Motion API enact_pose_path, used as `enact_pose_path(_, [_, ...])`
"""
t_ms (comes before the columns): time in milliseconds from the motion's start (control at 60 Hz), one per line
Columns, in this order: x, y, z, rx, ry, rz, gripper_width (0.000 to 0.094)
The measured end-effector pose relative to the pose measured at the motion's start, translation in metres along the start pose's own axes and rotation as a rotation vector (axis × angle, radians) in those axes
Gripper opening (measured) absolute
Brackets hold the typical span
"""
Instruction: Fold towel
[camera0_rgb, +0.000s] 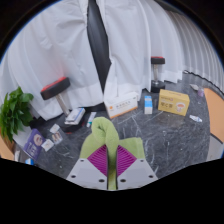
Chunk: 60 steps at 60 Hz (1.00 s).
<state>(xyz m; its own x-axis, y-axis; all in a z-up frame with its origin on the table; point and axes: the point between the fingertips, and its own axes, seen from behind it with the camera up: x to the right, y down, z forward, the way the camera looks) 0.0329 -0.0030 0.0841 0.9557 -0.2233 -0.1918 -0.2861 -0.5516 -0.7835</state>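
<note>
A light green towel lies on the dark marbled table, running from just ahead of my fingers back between them. My gripper is shut on a fold of this towel: the two magenta pads press close together with only a thin strip of green cloth between them. The towel's far end bunches up beyond the fingertips. The part of the towel beneath the fingers is hidden.
Beyond the towel stand a yellow box, a white box and a small blue-and-white bottle. A green plant and small packets sit to the left. A white curtain with a dark post hangs behind.
</note>
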Motion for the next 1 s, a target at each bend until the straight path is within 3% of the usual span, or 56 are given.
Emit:
enact_pose_path(83, [0.039, 0.022, 0.015, -0.041, 0.041, -0.047, 0.0226])
enact_pose_path(167, [0.080, 0.027, 0.014, -0.051, 0.137, -0.116, 0.0588])
enact_pose_path(200, [0.091, 0.025, 0.009, -0.039, 0.163, -0.137, 0.0673])
enact_pose_path(300, [0.103, 0.015, -0.017, -0.009, 0.180, -0.170, 0.0848])
enact_pose_path(650, [0.032, 0.001, -0.182, 0.107, 0.115, -0.250, 0.0852])
enact_pose_path(850, [-0.006, 0.036, -0.288, 0.151, 0.137, -0.247, 0.0852])
enact_pose_path(1000, [-0.020, 0.077, -0.345, 0.123, 0.147, -0.252, 0.0853])
